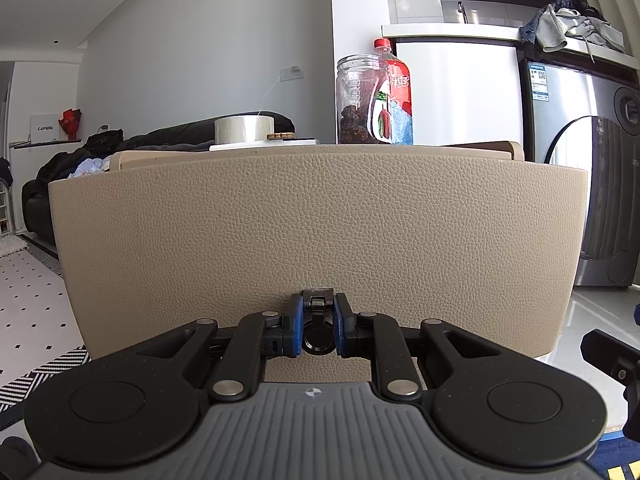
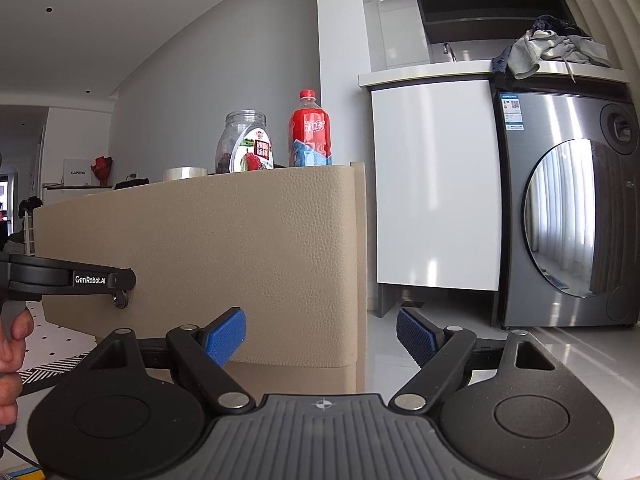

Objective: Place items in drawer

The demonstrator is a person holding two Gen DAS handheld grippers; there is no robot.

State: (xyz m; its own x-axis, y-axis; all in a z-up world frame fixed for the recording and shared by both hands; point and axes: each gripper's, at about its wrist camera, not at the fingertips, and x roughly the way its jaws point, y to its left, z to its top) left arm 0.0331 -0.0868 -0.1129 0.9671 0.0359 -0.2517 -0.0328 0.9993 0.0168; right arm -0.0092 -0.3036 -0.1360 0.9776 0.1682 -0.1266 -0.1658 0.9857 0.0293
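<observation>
At the drawer front's (image 1: 316, 216) lower edge, the left gripper (image 1: 318, 326) clamps the ring pull (image 1: 317, 340); the right gripper (image 2: 320, 336) hangs open, empty; jar (image 1: 356, 100), bottle (image 1: 394, 92) and tape (image 1: 244, 129) wait on top, nothing stowed yet.

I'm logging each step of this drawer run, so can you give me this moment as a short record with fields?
left gripper: shut on the drawer pull ring
right gripper: open, holding nothing, near the cabinet's right corner
drawer front: beige, leather-textured; how far open cannot be told
on cabinet top: clear jar, red soda bottle, tape roll
background: washing machine
</observation>
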